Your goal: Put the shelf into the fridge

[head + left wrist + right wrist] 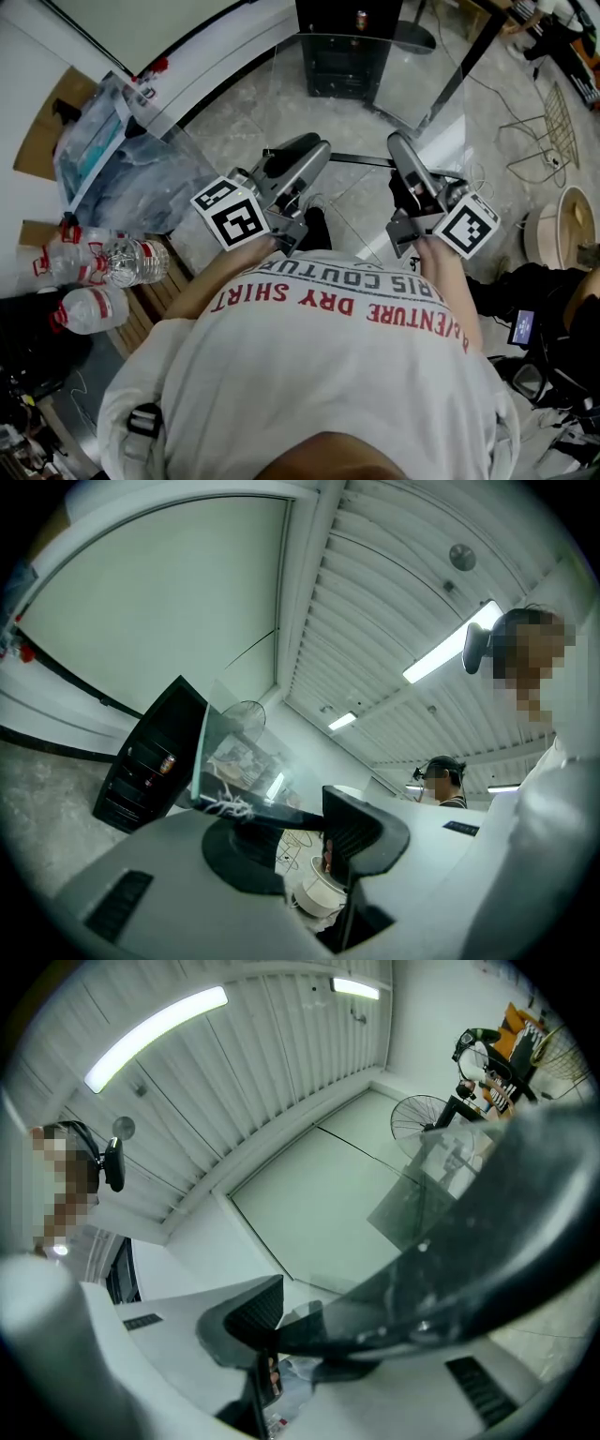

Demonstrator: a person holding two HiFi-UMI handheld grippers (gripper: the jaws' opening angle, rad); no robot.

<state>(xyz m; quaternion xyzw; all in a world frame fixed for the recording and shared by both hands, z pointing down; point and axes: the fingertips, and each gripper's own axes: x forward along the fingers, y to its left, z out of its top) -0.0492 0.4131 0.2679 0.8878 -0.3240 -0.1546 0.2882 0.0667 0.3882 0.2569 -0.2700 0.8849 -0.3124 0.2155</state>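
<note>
Evidently the pane is mid-carry: beyond the water bottles on the floor at far left, the left gripper is clamped on the near edge of the glass shelf, its jaws only as far apart as the rim is thick. The shelf seems to be held roughly level out in front, well short of the small black fridge ahead, probably to line it up for sliding in. The right gripper pinches the same edge further along, sharing the weight so the glass cannot twist.
</note>
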